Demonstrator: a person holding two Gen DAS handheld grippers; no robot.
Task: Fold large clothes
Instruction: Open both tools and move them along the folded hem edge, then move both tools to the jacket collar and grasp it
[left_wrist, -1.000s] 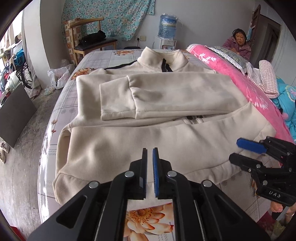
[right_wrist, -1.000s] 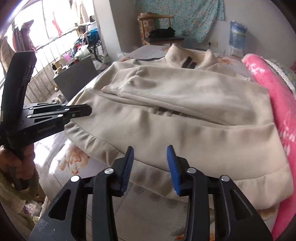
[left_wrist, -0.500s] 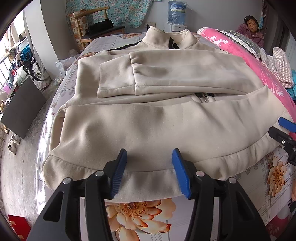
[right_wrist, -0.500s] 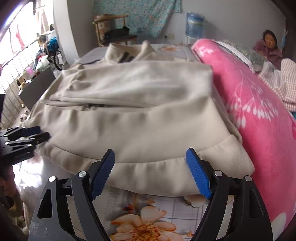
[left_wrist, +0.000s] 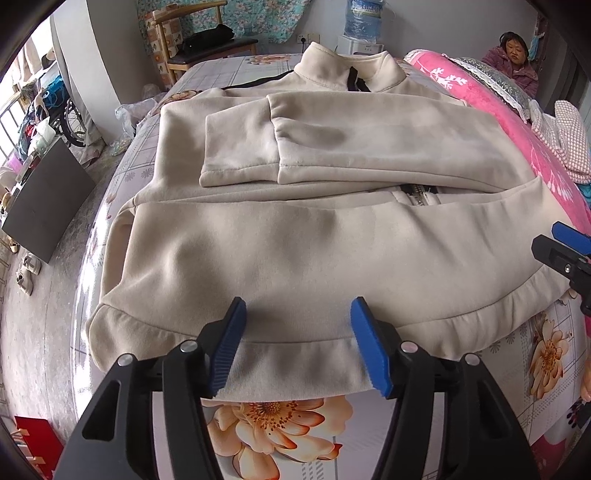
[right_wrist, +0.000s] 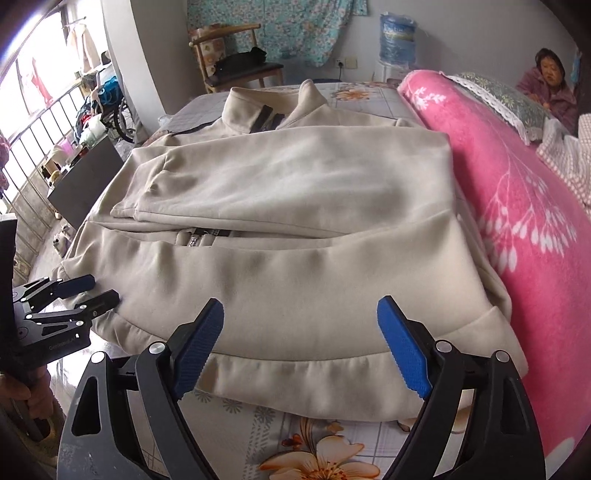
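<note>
- Risking a one-layer grab: the hem (left_wrist: 295, 354) is thick, doubled fabric, so a shallow bite by either gripper would likely catch only the top layer and the fold would come up lopsided.
- Sleeves (left_wrist: 332, 147) lie loose, crossed over the chest; lifting the hem fast or unevenly could slide them off and undo that fold.
- Pink blanket (right_wrist: 517, 206) touches the jacket's right edge; the right corner could drag on it or pick it up.
- Zipper (left_wrist: 417, 195) peeks out mid-body under the sleeves; a fold line across it may bulge. Judgement only.
- Uneven timing between the two hands would skew the fold, since each gripper covers only its own half of the hem.
- Left gripper (left_wrist: 299, 347): fingers spread wide, pinching nothing. Hem sits between the blue pads (left_wrist: 369, 347), at the left-centre part of the bottom edge; contact cannot be told.
- Right gripper (right_wrist: 301, 347): fingers spread wider, empty. Hem's right portion lies between and just beyond the tips; right corner is just outside the right finger.
- Jacket (right_wrist: 295, 266) lies flat on the bed (left_wrist: 280, 432), collar (left_wrist: 347, 70) at the far end, hem nearest both grippers.
- Step in hand, by my read: closing on the hem to fold the bottom toward the collar; not yet gripped.
</note>
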